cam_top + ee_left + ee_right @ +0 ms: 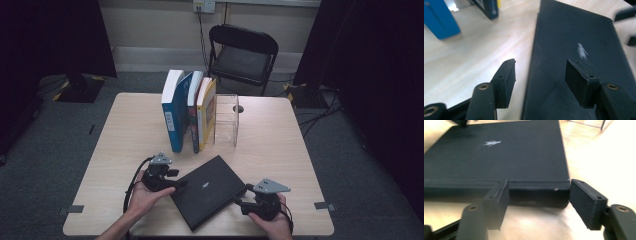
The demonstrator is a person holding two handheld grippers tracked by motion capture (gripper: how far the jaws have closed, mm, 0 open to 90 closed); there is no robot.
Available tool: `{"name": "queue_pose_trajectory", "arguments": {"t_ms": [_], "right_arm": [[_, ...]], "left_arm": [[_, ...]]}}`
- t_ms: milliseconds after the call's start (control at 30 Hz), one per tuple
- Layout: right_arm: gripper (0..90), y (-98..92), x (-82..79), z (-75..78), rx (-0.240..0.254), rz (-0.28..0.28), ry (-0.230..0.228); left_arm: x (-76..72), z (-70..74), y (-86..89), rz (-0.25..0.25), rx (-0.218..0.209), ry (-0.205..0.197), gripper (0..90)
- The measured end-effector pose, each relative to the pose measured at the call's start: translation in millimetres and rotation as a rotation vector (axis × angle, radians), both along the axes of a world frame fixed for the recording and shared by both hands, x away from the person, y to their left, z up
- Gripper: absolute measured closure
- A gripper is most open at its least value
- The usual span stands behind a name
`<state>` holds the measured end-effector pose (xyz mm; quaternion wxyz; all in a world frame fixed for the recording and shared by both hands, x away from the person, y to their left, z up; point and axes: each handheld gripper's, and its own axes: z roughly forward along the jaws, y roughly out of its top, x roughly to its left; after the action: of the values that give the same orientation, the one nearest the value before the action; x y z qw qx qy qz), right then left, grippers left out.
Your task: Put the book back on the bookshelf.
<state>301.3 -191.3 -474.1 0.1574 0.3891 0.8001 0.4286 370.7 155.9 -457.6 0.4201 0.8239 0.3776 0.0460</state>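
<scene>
Black book (208, 191) lay flat on table (280, 150). Left gripper (540, 75) straddled its edge, jaws apart; right gripper (539, 197) faced its spine, jaws apart, apparently positioned for a two-sided lift.

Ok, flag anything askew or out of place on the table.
The black book lies flat and skewed near the front edge, away from the upright books beside the clear stand. The left gripper and right gripper flank it, jaws open. Nothing is spilled or damaged.

four books (206, 191), one clear stand (226, 120), one chair (242, 55).
</scene>
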Motion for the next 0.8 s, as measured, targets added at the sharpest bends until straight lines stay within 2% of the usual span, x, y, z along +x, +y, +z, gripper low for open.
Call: {"name": "queue_pose_trajectory", "arguments": {"t_ms": [67,100,200,267,367,433,533,633,800], "right_arm": [[37.0,-0.9,-6.1,0.0,0.007,-0.005,0.009],[40.5,-1.8,-9.3,-0.4,0.009,0.004,0.019],[48.8,-2.6,-13.4,-0.8,0.011,0.034,0.028],[53.2,-1.4,-12.7,-2.4,0.017,0.049,0.041],[57.4,4.4,-11.1,-6.3,-0.014,0.064,0.046],[59.4,6.4,-10.7,-6.7,-0.03,0.061,0.032],[62.6,4.6,-9.2,-6.4,-0.02,0.054,0.028],[63.8,6.2,-8.9,-5.4,-0.024,0.047,0.003],[62.2,9.3,-3.5,-6.2,-0.038,0.022,-0.022]], "left_arm": [[5.6,-0.6,-2.4,-0.005,-0.009,0.0,42.4],[6.9,-1.2,-3.5,-0.016,-0.016,-0.004,45.7],[7.5,-5.7,-10.0,-0.048,0.021,-0.009,50.8],[6.4,-5.0,-11.6,-0.065,0.014,-0.005,55.0],[4.1,-5.0,-14.4,-0.072,0.019,-0.009,57.3],[4.3,-5.6,-14.3,-0.07,0.011,-0.004,57.2],[4.5,-6.1,-13.5,-0.071,0.009,-0.004,57.3],[3.6,-5.6,-13.5,-0.067,0.013,0.002,57.2],[-2.0,-5.4,-10.9,-0.066,0.01,0.024,56.4]]}}
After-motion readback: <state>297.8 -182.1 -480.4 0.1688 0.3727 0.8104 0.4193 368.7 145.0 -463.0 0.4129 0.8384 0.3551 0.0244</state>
